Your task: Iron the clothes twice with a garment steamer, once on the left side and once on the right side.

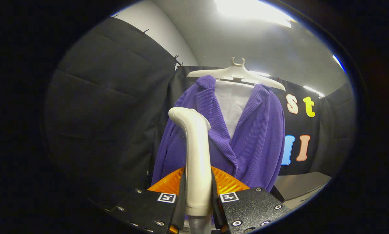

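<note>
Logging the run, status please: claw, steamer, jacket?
Claw shut on steamer, held upright. Purple jacket on hanger just beyond, steamer head near its left front. Nothing between.

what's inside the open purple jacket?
Between the lapels of the purple jacket a white panel shows, under the hanger. Its lower part is covered by the jacket and the steamer clamped in the gripper.
</note>
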Demonstrator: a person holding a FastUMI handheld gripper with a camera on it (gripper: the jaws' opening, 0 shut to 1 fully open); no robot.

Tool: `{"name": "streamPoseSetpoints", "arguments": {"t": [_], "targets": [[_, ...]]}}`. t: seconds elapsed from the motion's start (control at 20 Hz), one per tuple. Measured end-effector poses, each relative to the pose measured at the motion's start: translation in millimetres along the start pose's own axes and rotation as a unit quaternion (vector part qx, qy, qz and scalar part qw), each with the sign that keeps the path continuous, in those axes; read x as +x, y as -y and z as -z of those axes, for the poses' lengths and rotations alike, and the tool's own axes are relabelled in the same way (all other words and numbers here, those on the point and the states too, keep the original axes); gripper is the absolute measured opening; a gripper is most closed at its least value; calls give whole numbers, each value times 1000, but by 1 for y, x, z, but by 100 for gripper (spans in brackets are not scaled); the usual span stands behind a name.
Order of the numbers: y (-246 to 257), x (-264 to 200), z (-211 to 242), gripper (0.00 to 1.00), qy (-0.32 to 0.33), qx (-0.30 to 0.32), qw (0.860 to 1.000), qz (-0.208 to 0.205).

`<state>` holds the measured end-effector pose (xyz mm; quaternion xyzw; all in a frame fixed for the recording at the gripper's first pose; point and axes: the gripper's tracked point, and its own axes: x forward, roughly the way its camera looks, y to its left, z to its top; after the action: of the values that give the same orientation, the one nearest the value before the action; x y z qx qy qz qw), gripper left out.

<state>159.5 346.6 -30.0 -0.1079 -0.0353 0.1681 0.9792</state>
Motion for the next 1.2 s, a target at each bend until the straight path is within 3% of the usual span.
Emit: {"name": "streamPoseSetpoints", "arguments": {"t": [0.6,1.2], "targets": [[-16,-29,105,34,-87,-49,995,-30],[-31,-67,199,35,-177,-86,979,-59]]}}
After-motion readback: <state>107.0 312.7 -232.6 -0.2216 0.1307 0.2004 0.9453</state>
